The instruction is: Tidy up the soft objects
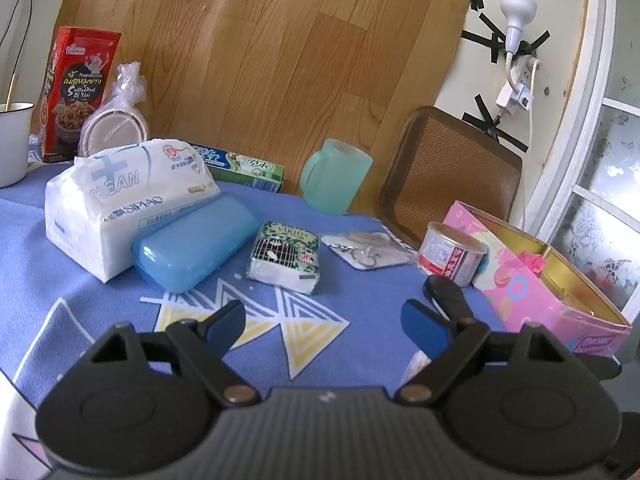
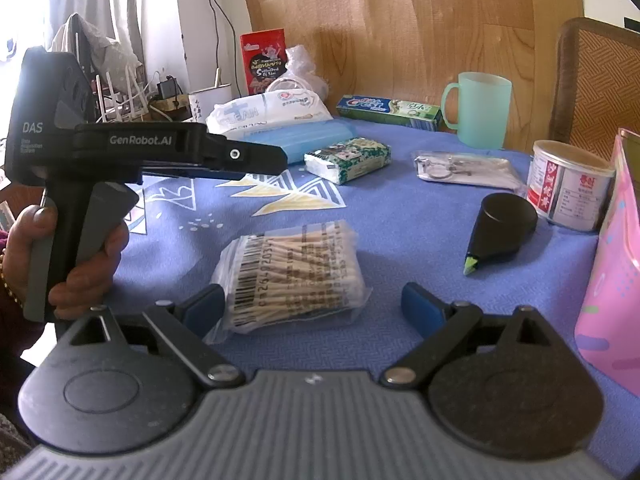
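Right gripper (image 2: 308, 304) nearest, jaws spread, cotton swab pack (image 2: 292, 276) between them on table (image 2: 400, 216). Left gripper (image 1: 324, 320) jaws spread, empty; small tissue pack (image 1: 286, 256) at 12 o'clock. Advice: center pack, pinch gently, plastic slippery.

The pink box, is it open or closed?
Open. The pink box has no lid on top, so its shiny gold inside shows, with something pink lying in there.

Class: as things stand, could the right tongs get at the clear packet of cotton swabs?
Probably yes. The right tongs are open, and the clear packet of cotton swabs lies flat on the blue tablecloth directly ahead, nothing between.
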